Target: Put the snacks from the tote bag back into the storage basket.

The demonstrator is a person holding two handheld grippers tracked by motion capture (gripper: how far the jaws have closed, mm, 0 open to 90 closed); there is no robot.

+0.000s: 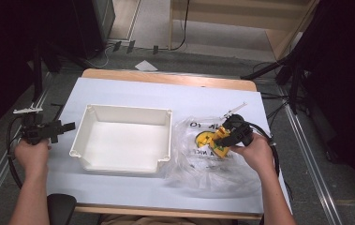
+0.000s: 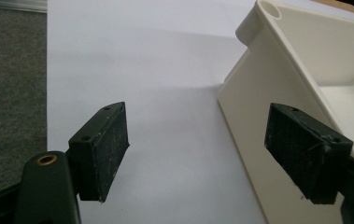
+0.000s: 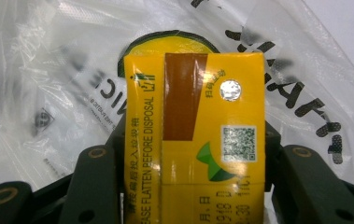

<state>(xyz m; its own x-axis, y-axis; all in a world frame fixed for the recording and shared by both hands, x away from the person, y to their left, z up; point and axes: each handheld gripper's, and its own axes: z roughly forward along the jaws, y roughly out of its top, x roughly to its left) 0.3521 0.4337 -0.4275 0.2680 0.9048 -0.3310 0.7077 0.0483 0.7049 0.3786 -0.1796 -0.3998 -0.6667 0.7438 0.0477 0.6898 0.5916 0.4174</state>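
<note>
We see our right gripper (image 3: 193, 186) clamped on a yellow carton (image 3: 198, 135), one black jaw pressing each side of it. The carton's top face us: a brown strip, a round foil seal (image 3: 230, 89), a QR code (image 3: 239, 142), and print reading "FLATTEN BEFORE DISPOSAL". Behind it lies a clear plastic bag (image 3: 53, 79) with black lettering, crumpled. A strip of pale surface (image 3: 352, 28) shows at the upper right corner.

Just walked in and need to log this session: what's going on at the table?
A person works with a tool in each hand. The right tool is shut on a yellow drink carton, over a crumpled clear plastic bag. The left tool is open, beside the empty white plastic bin at the table's middle, holding nothing.
</note>
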